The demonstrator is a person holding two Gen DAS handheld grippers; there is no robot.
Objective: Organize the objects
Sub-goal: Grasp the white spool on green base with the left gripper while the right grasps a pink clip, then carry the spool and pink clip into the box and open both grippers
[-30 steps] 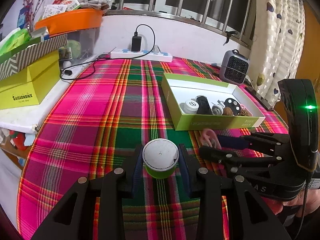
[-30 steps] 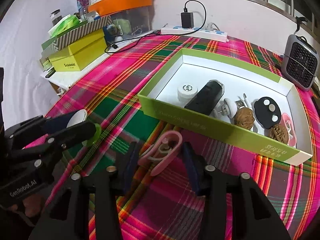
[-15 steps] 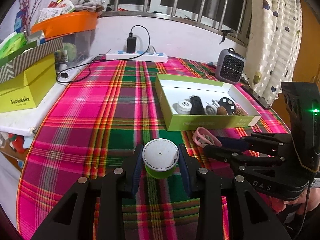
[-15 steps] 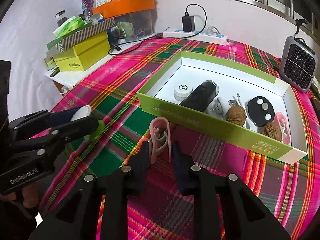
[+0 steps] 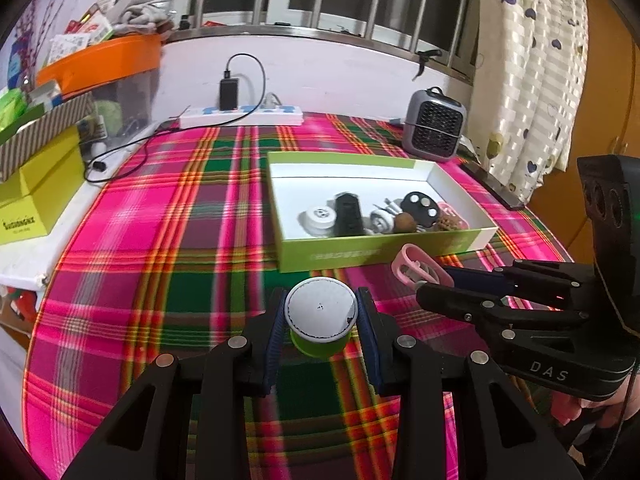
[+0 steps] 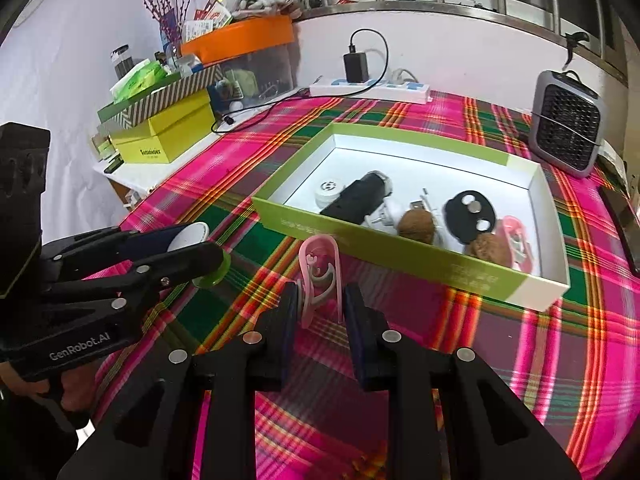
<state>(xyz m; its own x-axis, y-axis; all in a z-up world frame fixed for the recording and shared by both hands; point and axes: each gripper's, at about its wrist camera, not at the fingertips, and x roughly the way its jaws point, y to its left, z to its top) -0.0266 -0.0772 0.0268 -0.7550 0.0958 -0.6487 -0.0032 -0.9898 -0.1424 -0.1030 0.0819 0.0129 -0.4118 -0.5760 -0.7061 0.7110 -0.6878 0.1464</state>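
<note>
My left gripper (image 5: 322, 305) is shut on a small green jar with a white lid (image 5: 320, 322), held just above the plaid cloth. From the right wrist view the left gripper (image 6: 209, 246) sits at the left, with the jar (image 6: 191, 236) between its fingers. The right gripper (image 6: 322, 300) is shut on a pink clip (image 6: 320, 264) that stands upright between its pads. The clip (image 5: 412, 264) pokes out of the right gripper (image 5: 435, 282) close to the front wall of the green box (image 5: 380, 254). That box (image 6: 360, 240) holds several small items.
A grey mini heater (image 5: 434, 128) stands behind the box, and a white power strip (image 5: 240, 114) with a charger lies along the back wall. Yellow boxes (image 5: 36, 196) and an orange-lidded bin (image 6: 240, 38) are stacked at the left. A dark phone (image 6: 620, 216) lies at the right edge.
The right jaws have closed on the pink clip, which turned from lying slanted to standing upright. Both grippers have shifted over the cloth with their loads.
</note>
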